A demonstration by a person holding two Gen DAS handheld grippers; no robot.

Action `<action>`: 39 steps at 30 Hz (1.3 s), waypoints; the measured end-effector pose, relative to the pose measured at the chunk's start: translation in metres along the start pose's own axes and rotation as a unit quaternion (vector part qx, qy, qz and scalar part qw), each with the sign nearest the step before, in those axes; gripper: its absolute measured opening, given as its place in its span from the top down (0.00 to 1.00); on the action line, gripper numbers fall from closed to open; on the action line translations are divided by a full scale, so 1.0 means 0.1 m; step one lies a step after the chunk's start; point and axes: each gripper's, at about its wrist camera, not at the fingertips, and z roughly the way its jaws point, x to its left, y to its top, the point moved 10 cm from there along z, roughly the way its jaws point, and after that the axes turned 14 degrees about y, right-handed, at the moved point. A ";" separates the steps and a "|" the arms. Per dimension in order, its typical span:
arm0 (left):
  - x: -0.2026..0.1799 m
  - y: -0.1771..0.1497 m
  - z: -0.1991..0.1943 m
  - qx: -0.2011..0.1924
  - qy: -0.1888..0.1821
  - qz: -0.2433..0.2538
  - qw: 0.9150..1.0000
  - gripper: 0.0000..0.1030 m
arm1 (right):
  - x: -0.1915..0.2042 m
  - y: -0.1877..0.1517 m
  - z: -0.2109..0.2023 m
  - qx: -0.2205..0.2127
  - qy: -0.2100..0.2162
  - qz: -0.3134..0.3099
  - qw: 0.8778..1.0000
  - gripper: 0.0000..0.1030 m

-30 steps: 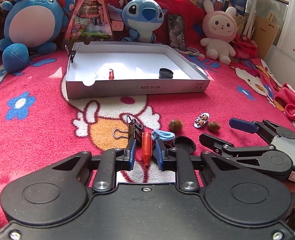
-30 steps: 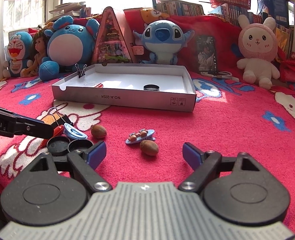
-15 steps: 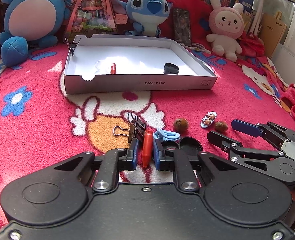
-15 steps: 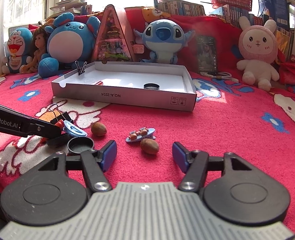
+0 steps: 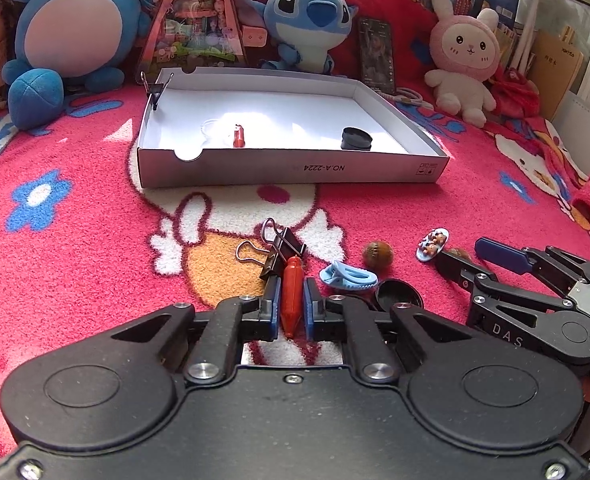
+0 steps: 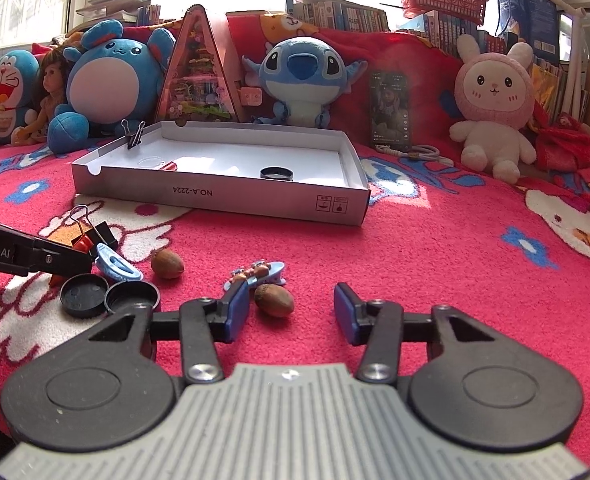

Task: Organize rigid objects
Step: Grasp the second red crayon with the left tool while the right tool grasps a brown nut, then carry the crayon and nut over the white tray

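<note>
Pinching the orange-red clip (image 5: 292, 300) between its blue pads, the left gripper (image 5: 291, 304) should lift it straight up from the pink blanket (image 5: 75, 272), so that the black binder clip (image 5: 283, 250) touching it and the light blue clip (image 5: 347, 276) just beside are not dragged, and then carry it to the white box (image 5: 295, 164) farther back. Compared with a second ago its jaws have closed fully onto the clip. The right gripper (image 6: 291, 312) has been narrowing its jaws, yet they are still apart around the brown nut (image 6: 274, 300).
</note>
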 end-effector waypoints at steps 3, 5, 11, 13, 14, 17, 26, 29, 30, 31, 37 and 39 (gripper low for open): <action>-0.01 0.00 0.01 -0.003 0.001 0.001 1.000 0.88 | 0.01 -0.01 0.01 0.003 0.003 0.003 1.000 0.52; -0.02 0.00 0.00 -0.005 0.003 0.004 1.000 0.90 | 0.01 -0.01 0.02 0.006 0.005 0.006 1.000 0.58; -0.04 0.02 -0.09 -0.011 -0.005 0.010 1.000 0.90 | 0.00 0.01 0.01 0.010 0.009 0.022 1.000 0.76; -0.04 0.05 -0.13 -0.015 -0.008 0.009 1.000 0.90 | -0.02 0.02 0.01 0.010 0.011 0.027 1.000 0.76; -0.03 0.08 -0.16 -0.018 -0.011 0.008 1.000 0.90 | -0.02 0.03 0.00 0.009 0.011 0.028 1.000 0.76; -0.02 0.18 -0.22 -0.025 -0.019 0.007 0.999 0.90 | -0.05 0.09 -0.01 0.006 0.010 0.026 1.000 0.76; 0.17 0.72 -0.18 -0.048 -0.008 -0.008 0.999 0.90 | -0.22 0.45 0.07 -0.008 0.018 0.047 0.999 0.76; 0.27 0.95 -0.09 -0.055 0.007 -0.016 0.998 0.90 | -0.30 0.59 0.16 -0.007 0.023 0.063 0.998 0.76; 0.29 1.01 -0.06 -0.054 0.008 -0.019 0.998 0.90 | -0.33 0.65 0.20 -0.006 0.025 0.069 0.997 0.76; 0.31 1.07 -0.02 -0.052 0.006 -0.024 0.998 0.90 | -0.36 0.70 0.24 -0.005 0.025 0.072 0.997 0.76; 0.47 1.36 0.36 -0.017 0.006 -0.048 0.999 0.90 | -0.56 0.94 0.51 0.011 0.028 0.109 0.994 0.76; 0.54 1.41 0.51 -0.003 0.011 -0.054 0.998 0.90 | -0.63 0.99 0.60 0.019 0.031 0.123 0.992 0.76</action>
